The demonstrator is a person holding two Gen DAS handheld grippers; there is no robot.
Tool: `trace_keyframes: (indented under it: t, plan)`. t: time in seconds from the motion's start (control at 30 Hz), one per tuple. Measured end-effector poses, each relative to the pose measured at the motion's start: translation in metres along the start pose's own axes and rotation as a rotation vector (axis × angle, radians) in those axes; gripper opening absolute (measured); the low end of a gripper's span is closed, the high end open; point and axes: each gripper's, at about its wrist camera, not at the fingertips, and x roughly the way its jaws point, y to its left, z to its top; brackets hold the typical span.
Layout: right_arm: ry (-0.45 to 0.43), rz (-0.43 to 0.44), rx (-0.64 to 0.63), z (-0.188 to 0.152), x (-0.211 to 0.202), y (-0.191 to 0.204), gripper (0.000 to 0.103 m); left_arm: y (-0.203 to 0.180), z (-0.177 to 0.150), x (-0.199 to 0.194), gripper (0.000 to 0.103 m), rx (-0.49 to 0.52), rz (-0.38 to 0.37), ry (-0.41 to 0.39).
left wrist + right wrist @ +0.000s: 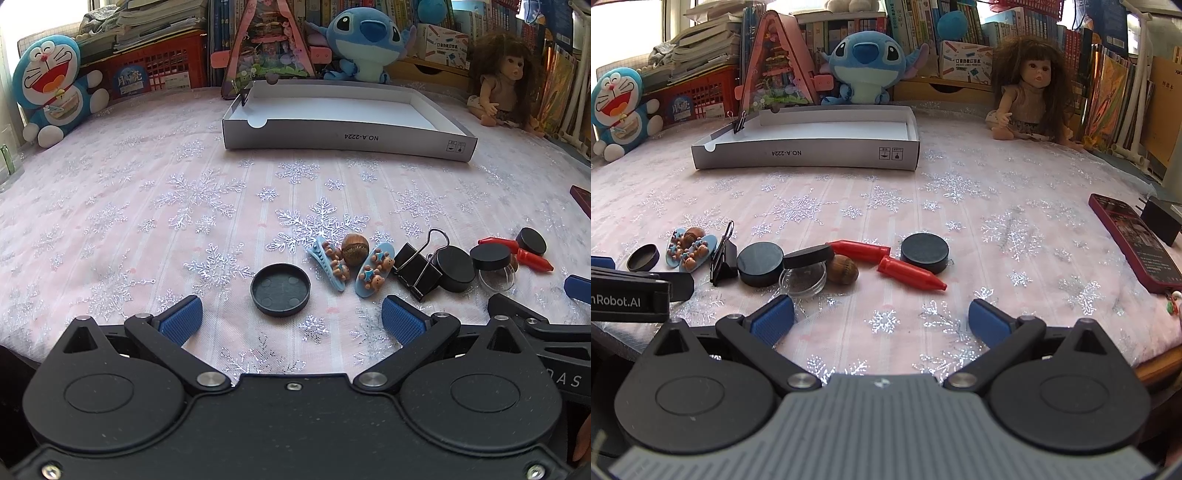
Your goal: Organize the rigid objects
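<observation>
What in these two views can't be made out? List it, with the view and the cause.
- Box floor near its front wall: both views, hidden by that wall.
- Phone screen text: right view, too small; left view shows only a corner at the edge.
- Clear jar contents: right view, a tilted black lid covers part.
- Clip on the box's left wall: too small for detail.

snowflake tablecloth – white box, black lids, red crayons, phone.
</observation>
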Motion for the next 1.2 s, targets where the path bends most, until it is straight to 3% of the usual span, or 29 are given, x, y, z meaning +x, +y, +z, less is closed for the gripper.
trace_keyframes:
  t: [0.63,0.97,1.1,1.2]
  plan:
    - [-0.07,0.044,-0.014,0.006,-0.012,-0.003,0.103,0.004,-0.002,-0.003,0.099,0.005,-0.025,-0.018]
    - [-0.112,0.001,0.011,0.014,-0.011,-0.021,0.095,0.013,0.001,-0.007,0.076,0.01,-0.056,-0.061]
    - [-0.125,-0.02,0.015,0.015,-0.01,-0.025,0.087,0.016,-0.001,-0.011,0.06,0.021,-0.071,-0.086]
    - [-0.125,-0.029,0.014,0.015,-0.008,-0.028,0.079,0.016,-0.003,-0.013,0.054,0.037,-0.075,-0.098]
